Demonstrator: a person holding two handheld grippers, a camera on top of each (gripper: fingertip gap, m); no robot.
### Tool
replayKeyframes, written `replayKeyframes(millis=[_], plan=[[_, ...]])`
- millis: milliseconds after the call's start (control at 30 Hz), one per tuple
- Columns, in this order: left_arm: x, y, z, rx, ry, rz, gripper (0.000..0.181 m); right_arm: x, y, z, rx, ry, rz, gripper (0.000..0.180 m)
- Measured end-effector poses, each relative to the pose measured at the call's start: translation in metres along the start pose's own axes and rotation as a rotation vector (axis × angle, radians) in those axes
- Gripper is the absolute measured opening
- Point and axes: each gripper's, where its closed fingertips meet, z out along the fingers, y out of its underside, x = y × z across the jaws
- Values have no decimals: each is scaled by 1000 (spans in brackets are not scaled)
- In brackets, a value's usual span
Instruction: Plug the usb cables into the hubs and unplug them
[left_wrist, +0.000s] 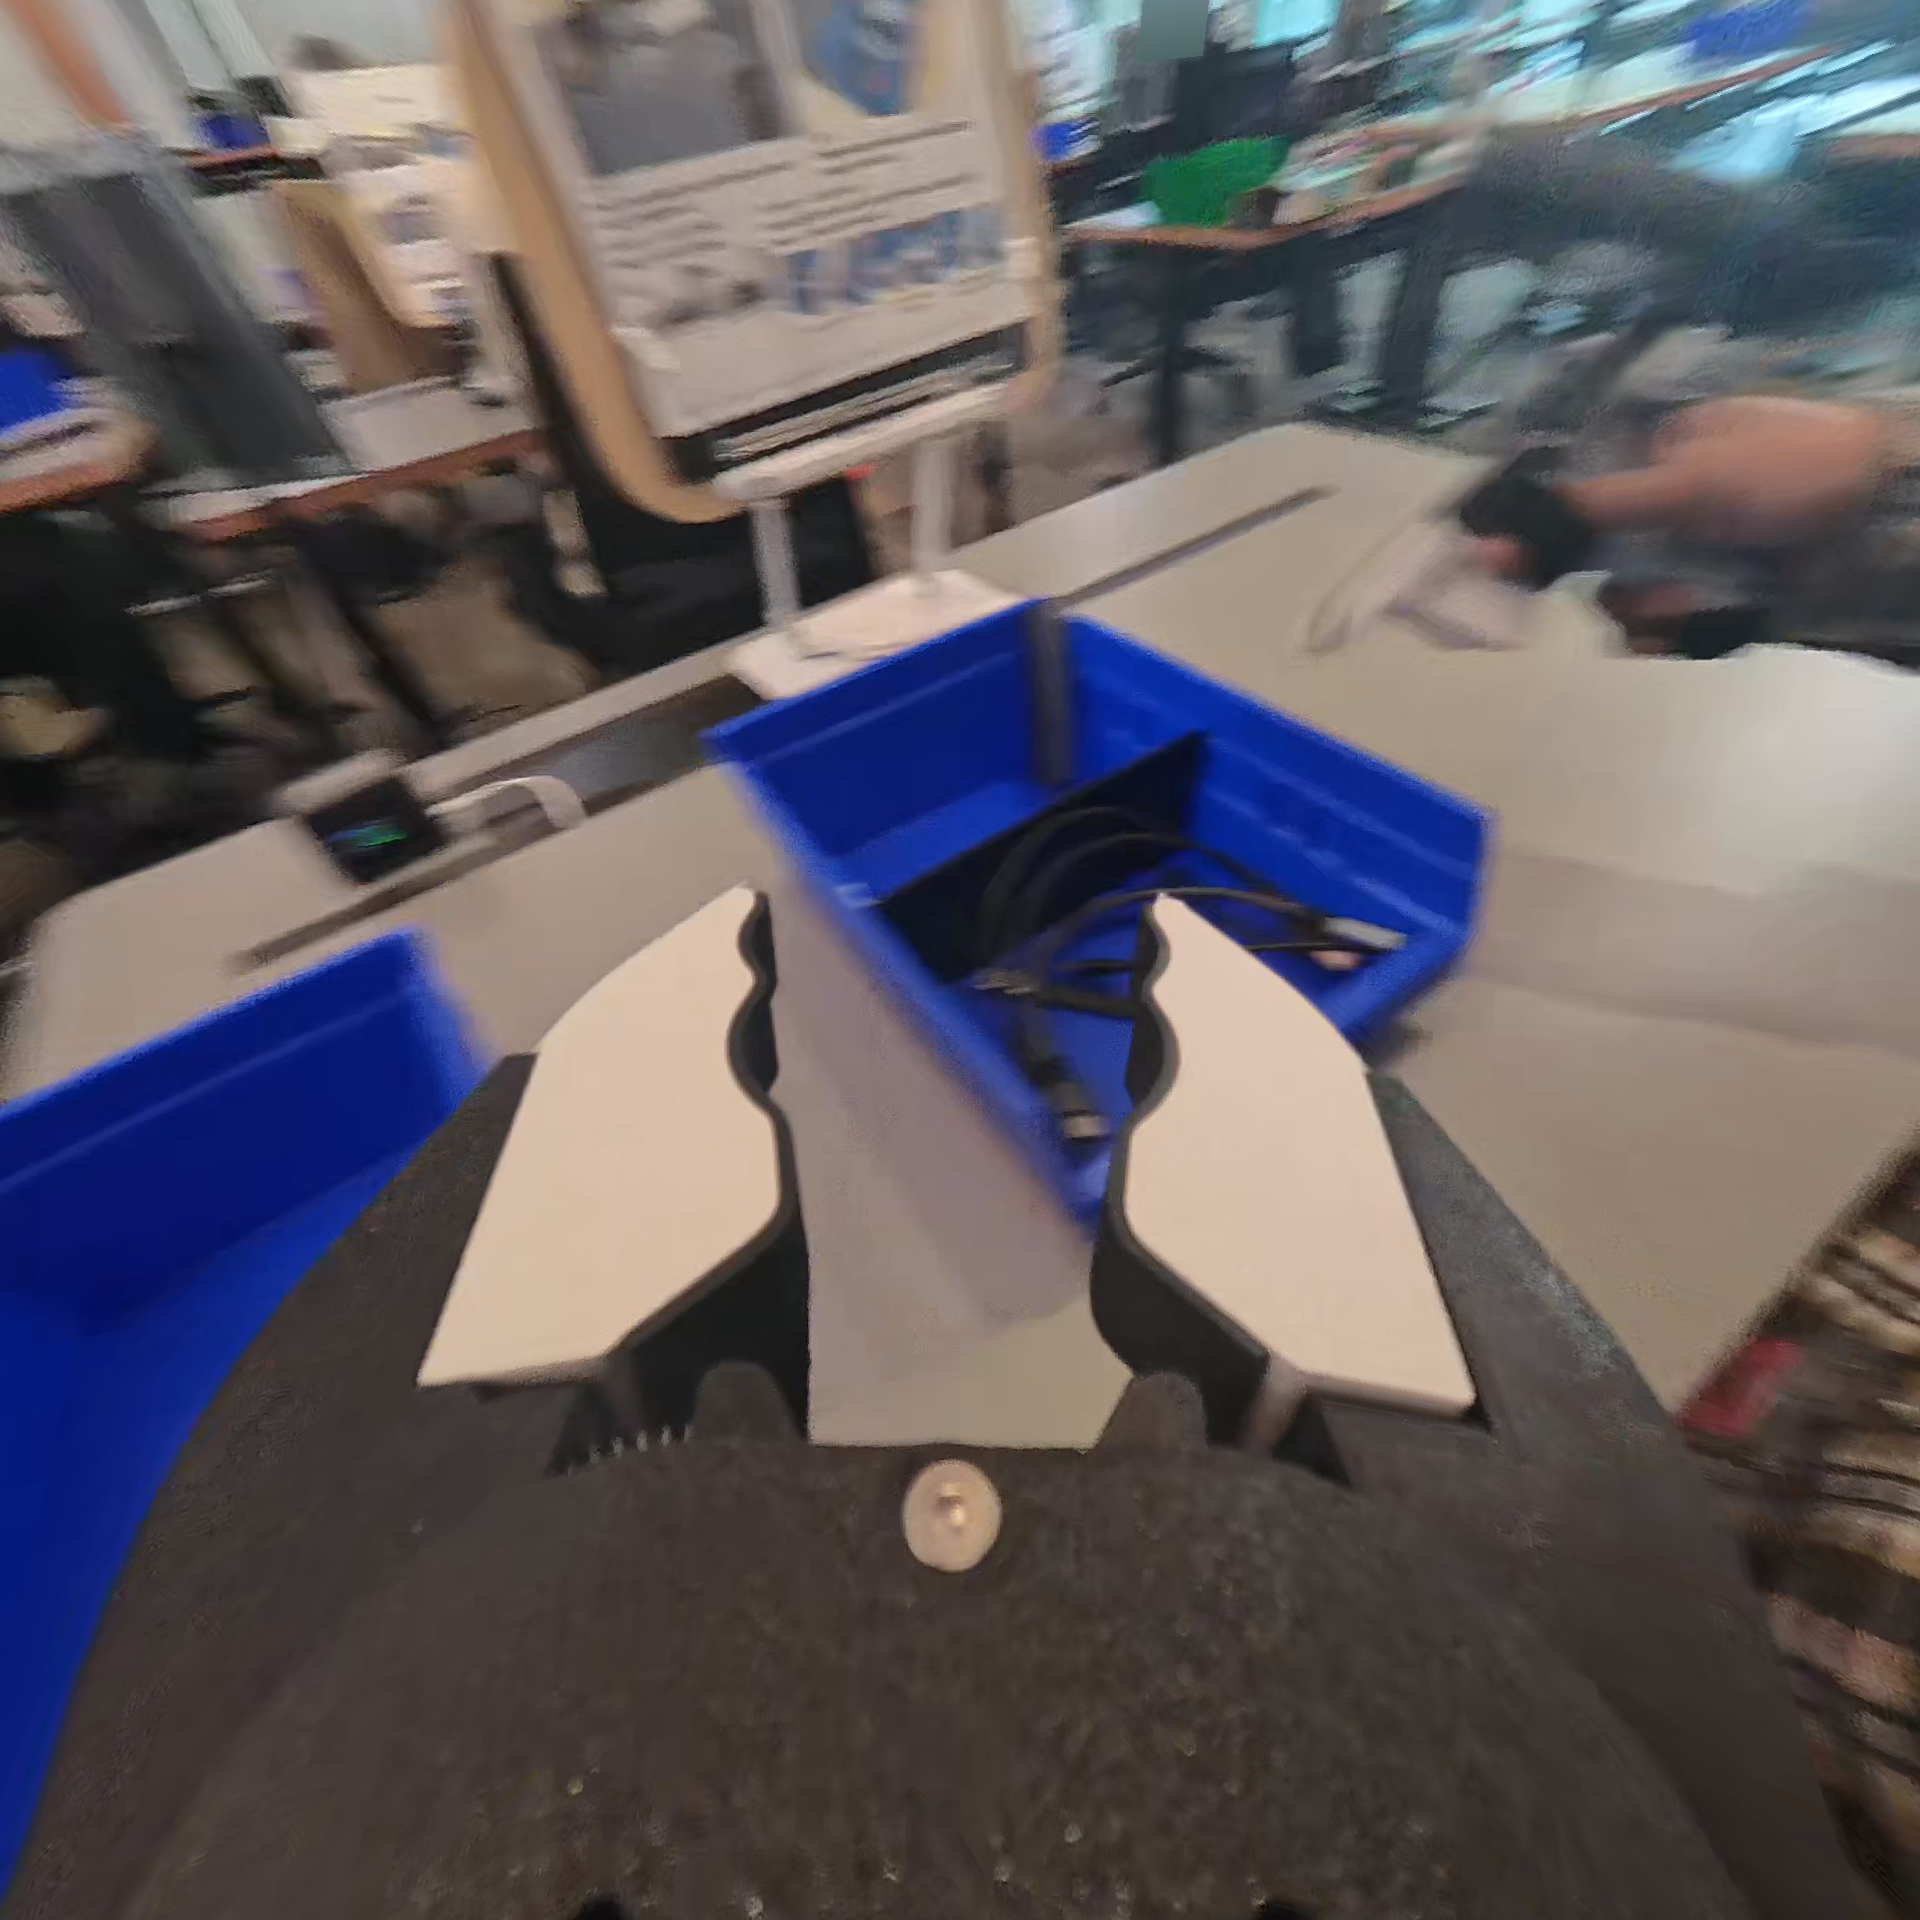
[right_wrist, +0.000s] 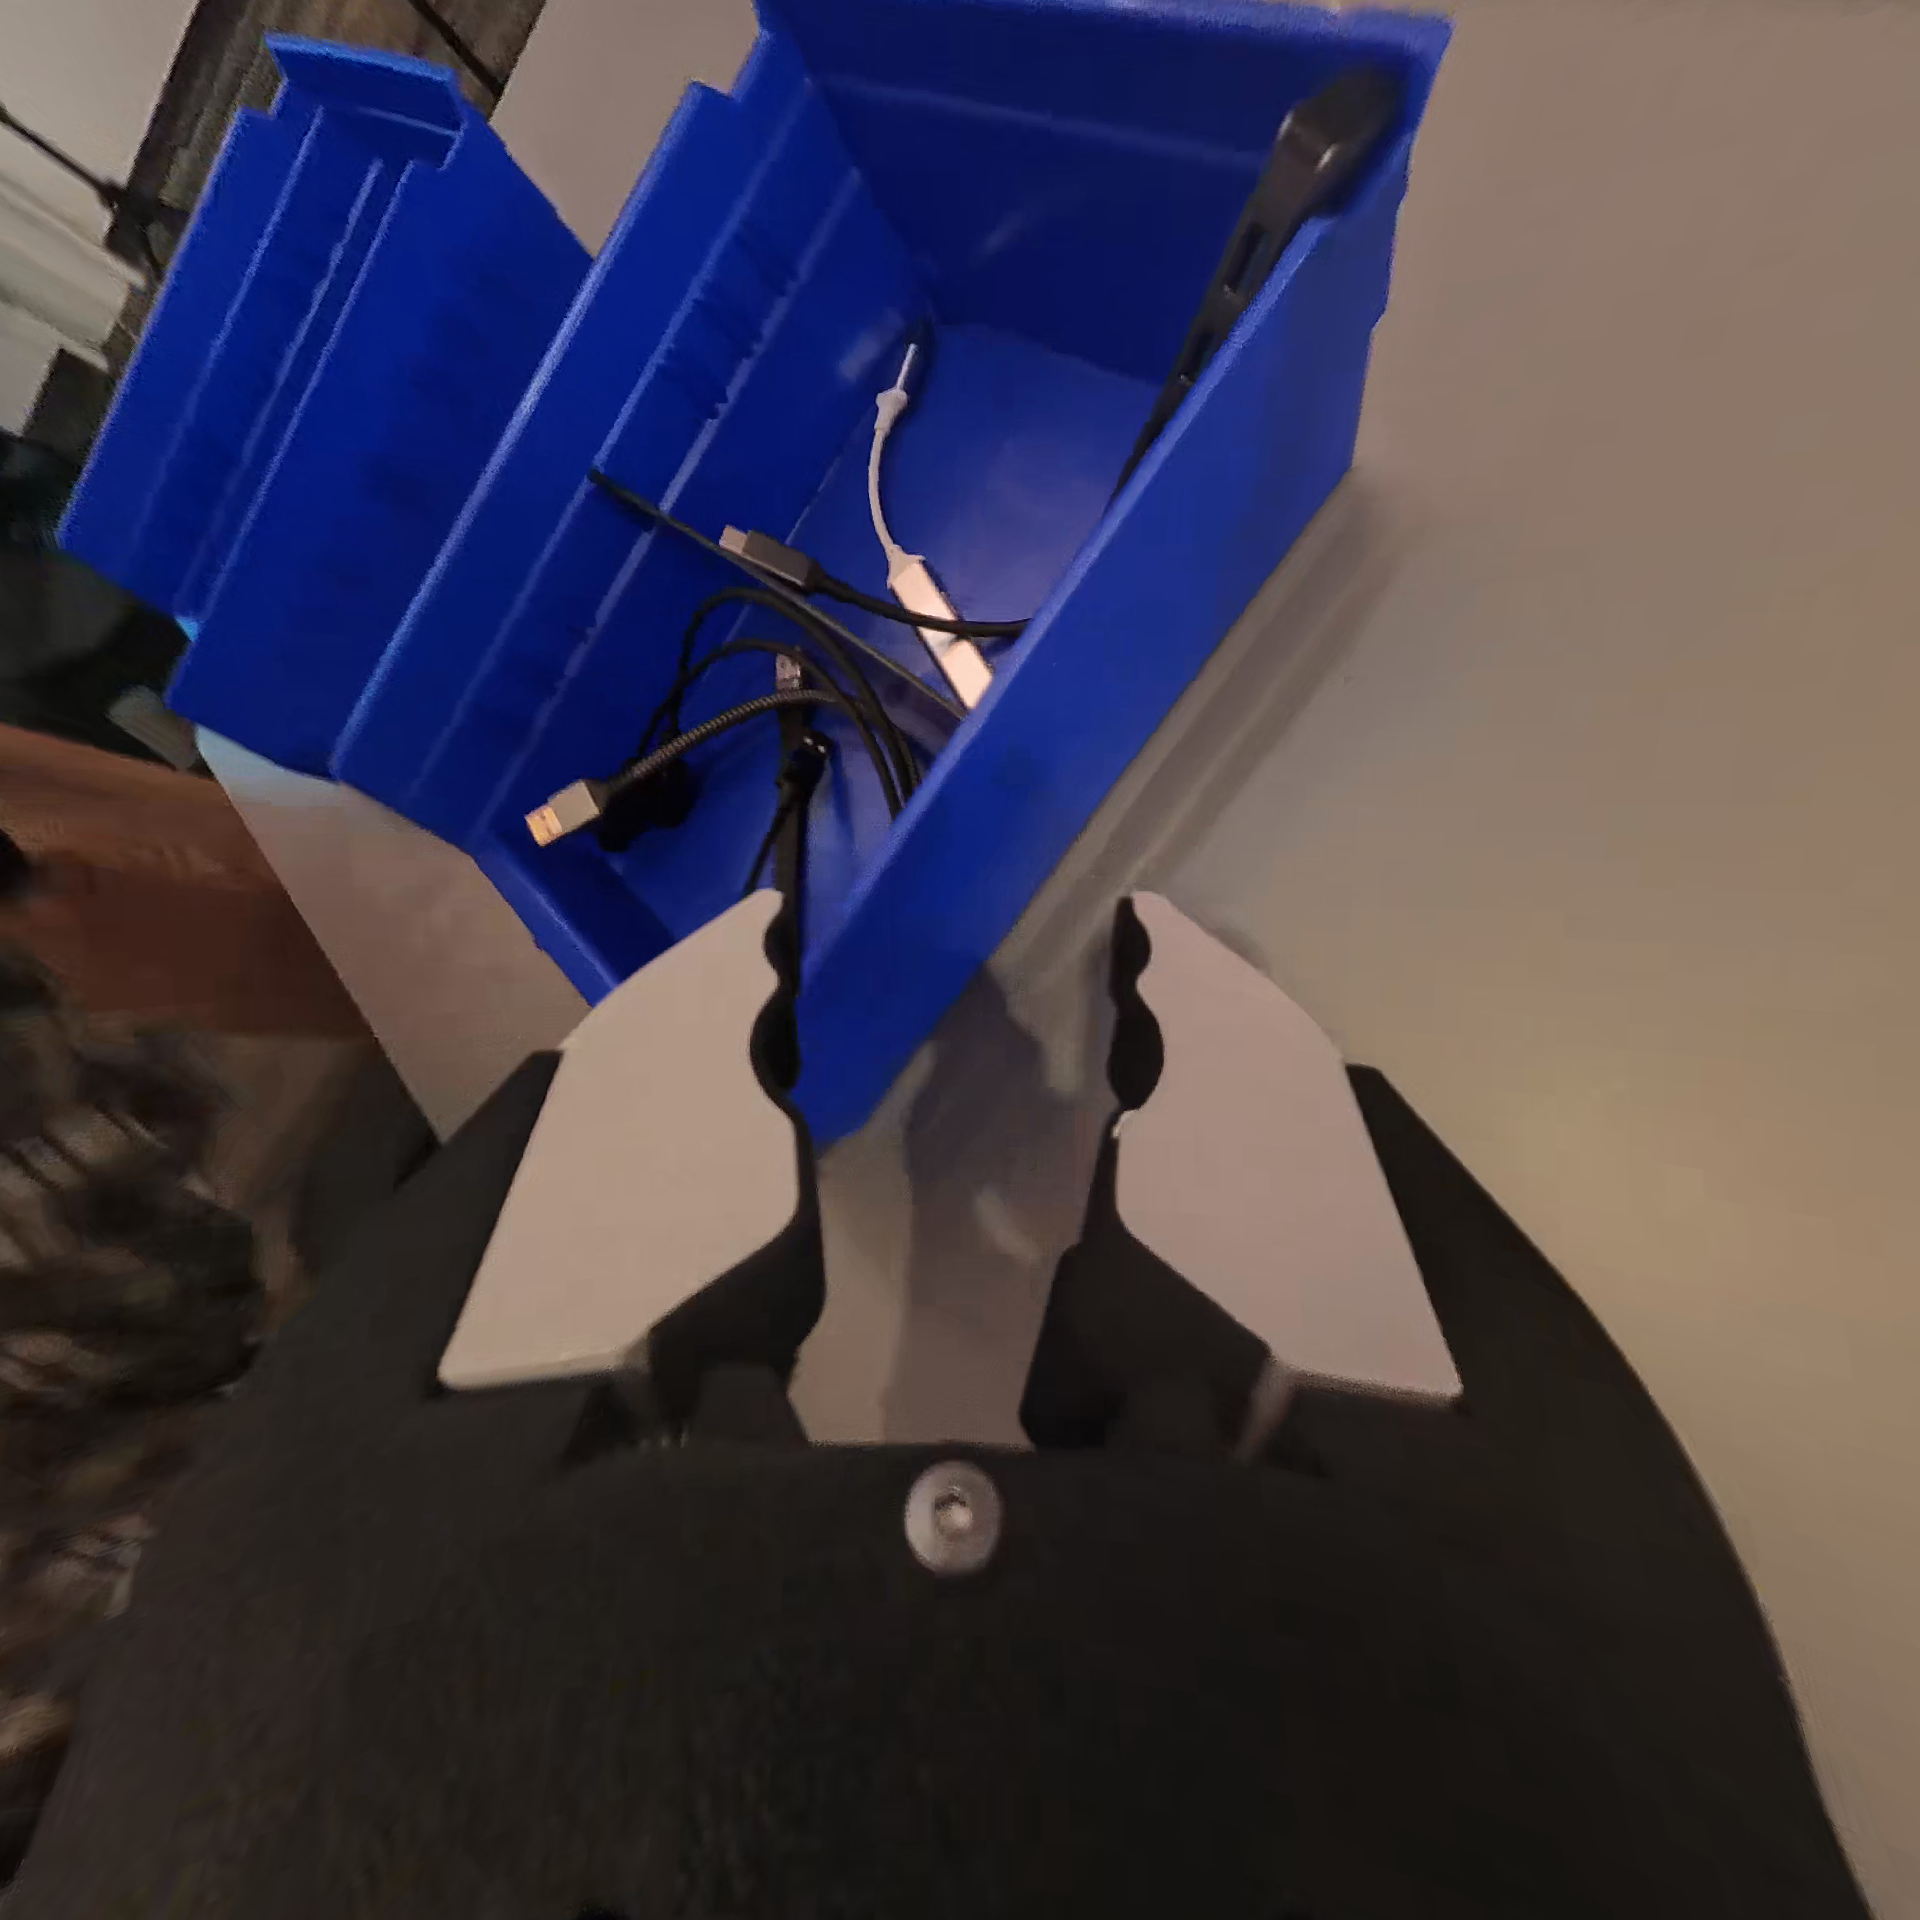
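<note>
Both grippers, left (left_wrist: 961, 914) and right (right_wrist: 948, 909), spread apart, empty, above the counter (right_wrist: 1610, 831). Cables (right_wrist: 790, 675) lie tangled in the near end of the bin (right_wrist: 1039, 748). Light, limp; probably best gripped at a rigid plug (right_wrist: 566, 821).

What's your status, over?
Both grippers, left and right, open, empty. Cables and hubs loose in bin, nothing plugged. Bin wall ahead of right gripper.
</note>
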Motion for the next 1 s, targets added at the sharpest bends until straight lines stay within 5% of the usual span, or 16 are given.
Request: replayKeyframes(millis=[133,267,567,700,867,1000], plan=[[-131,12,-41,-274,-341,16,87,18,29,-29,47,-2,-97,74],[-230,68,-64,-599,-473,-202,103,29,57,-39,75,-17,-145,77],[-294,203,-74,-1045,-554,-578,115,24,90,-51,66,-65,-217,75],[-278,243,-71,-1164,-503,-688,100,27,96,-62,93,-74,-215,69],[-264,262,-71,-1249,-415,-682,27,28,94,-71,135,-95,-181,58],[-251,259,-67,-1235,-320,-776,7,27,91,-76,163,-108,-176,50]])
